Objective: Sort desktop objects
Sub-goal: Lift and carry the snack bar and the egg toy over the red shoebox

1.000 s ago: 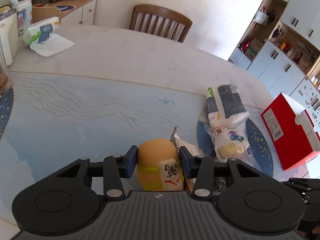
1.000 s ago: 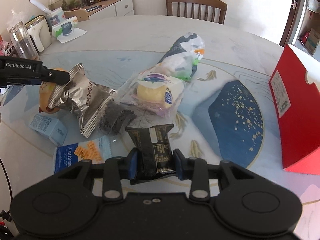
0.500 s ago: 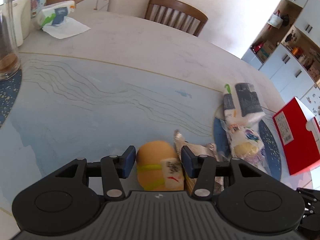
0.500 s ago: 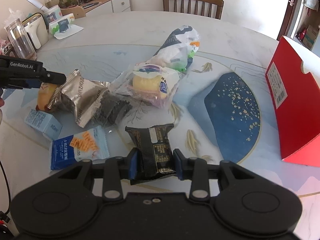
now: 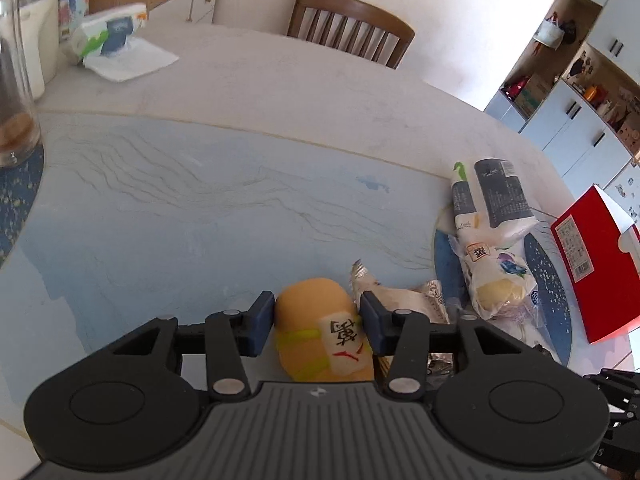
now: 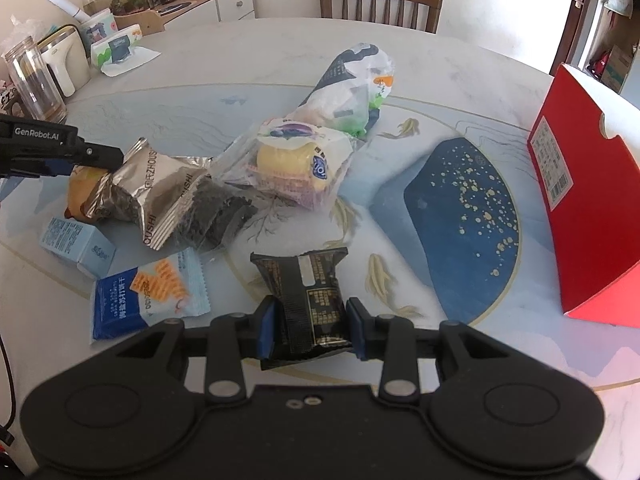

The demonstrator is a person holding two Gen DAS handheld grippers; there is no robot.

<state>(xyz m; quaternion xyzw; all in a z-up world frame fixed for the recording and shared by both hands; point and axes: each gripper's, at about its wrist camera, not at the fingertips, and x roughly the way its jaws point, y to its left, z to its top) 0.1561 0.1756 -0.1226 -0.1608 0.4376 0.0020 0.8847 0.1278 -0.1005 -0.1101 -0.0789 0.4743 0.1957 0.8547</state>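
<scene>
My left gripper point(image 5: 318, 322) is shut on an orange plush toy point(image 5: 320, 324) with a white tag, at the near left of the table. It also shows in the right wrist view point(image 6: 80, 188), behind a silver snack bag point(image 6: 156, 192). My right gripper point(image 6: 310, 326) is shut on a black snack packet point(image 6: 308, 300) just above the table. Bagged bread with a yellow cake point(image 6: 292, 164) and a black-and-white bag point(image 6: 352, 84) lie in the middle.
A red box point(image 6: 580, 216) stands at the right edge. A blue cracker packet point(image 6: 148, 296) and a light blue carton point(image 6: 78, 246) lie near left. A glass jar point(image 5: 12, 92), a kettle and a tissue pack point(image 5: 112, 36) sit at the far left. A chair point(image 5: 348, 28) is behind.
The left gripper with the plush toy has shifted a little over the table. The right gripper has drawn back slightly with the black packet; the pile looks farther off.
</scene>
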